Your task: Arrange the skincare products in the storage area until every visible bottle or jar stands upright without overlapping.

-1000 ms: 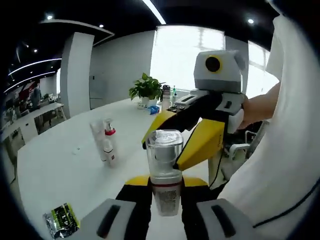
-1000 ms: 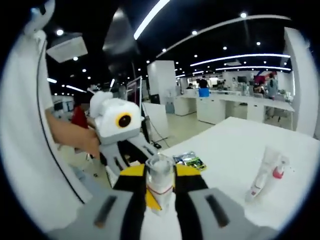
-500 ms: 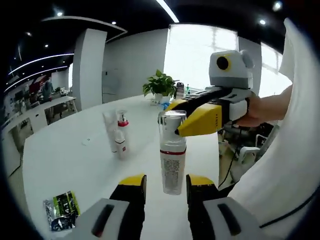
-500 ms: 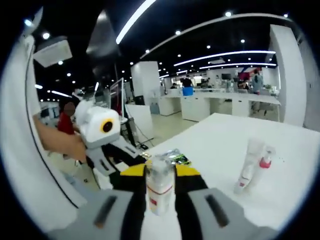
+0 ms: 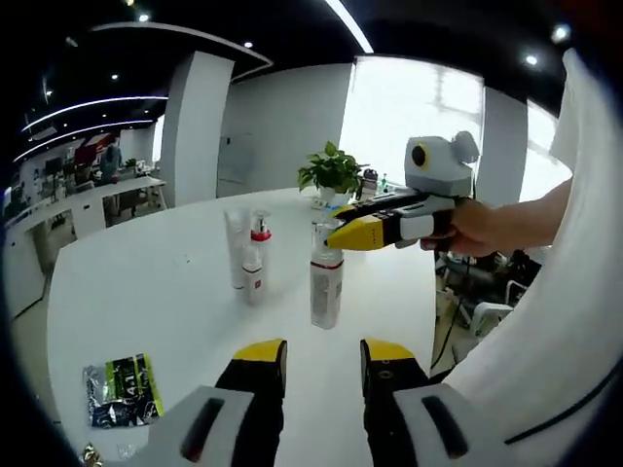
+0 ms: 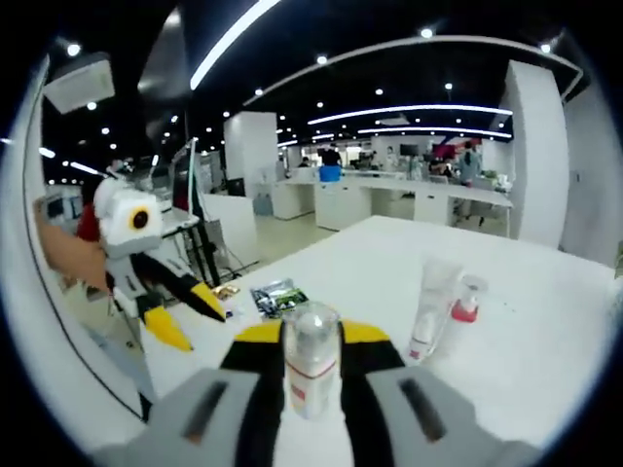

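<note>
Your right gripper (image 6: 311, 389) is clenched around the clear-capped bottle (image 5: 326, 277), which stands upright on the white table (image 5: 146, 302), just right of the tube (image 5: 237, 248) and red-collared pump bottle (image 5: 255, 258). Open slowly and back straight off; the tall, narrow, glossy plastic cylinder likely tips easily. Your left gripper (image 5: 321, 375) is released, holding nothing.

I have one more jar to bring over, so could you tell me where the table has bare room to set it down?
The white table lies bare between the green sachet and the white tube. It is crowded where the tube, the red-capped bottle and the clear-capped bottle, held by the right gripper, stand.
</note>
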### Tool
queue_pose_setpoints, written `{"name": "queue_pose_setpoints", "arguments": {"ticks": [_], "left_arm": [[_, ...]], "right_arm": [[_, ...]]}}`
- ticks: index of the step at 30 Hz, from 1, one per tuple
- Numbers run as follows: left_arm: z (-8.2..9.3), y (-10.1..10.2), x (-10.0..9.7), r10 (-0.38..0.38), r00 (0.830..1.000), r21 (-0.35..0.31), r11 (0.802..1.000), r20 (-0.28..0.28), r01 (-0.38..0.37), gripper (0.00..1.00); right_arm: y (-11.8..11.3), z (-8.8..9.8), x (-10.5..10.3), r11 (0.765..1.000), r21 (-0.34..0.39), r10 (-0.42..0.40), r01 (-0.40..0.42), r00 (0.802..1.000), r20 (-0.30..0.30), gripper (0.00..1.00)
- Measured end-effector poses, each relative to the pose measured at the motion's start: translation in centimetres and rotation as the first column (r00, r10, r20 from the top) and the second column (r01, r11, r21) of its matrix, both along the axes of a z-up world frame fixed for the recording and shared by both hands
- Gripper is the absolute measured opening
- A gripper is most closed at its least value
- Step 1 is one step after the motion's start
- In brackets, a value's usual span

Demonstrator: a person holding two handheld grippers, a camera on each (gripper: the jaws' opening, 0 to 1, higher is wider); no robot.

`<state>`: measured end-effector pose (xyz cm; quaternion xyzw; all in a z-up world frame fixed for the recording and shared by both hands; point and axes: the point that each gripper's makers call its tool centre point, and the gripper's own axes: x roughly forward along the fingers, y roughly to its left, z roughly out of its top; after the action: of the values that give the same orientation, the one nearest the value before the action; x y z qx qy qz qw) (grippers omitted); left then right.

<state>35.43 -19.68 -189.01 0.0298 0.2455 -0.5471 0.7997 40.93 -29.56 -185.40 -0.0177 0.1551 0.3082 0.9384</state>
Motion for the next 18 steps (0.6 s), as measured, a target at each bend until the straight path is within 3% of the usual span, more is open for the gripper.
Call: {"name": "queue_pose_setpoints", "arguments": {"ticks": [5, 12, 18], "left_arm": [[0.1, 0.8, 0.5, 0.046, 0.999, -0.016, 0.999, -0.01, -0.046, 0.3], [-0.2, 2.1, 0.9, 0.101, 0.995, -0.015, 0.995, -0.029, -0.101, 0.29], [0.1, 2.8, 1.4, 0.137, 0.99, -0.015, 0.99, -0.016, -0.138, 0.28]], "right_arm": [[-1.5, -1.5, 1.4, 1.0, 0.0, -0.029, 0.029, 1.0, -0.012, 0.18], [-3.8, -3.8, 3.4, 0.996, -0.057, -0.063, 0.062, 0.998, -0.015, 0.18], [-5.4, -4.4, 4.5, 0.994, -0.059, -0.093, 0.092, 0.996, -0.008, 0.18]]}}
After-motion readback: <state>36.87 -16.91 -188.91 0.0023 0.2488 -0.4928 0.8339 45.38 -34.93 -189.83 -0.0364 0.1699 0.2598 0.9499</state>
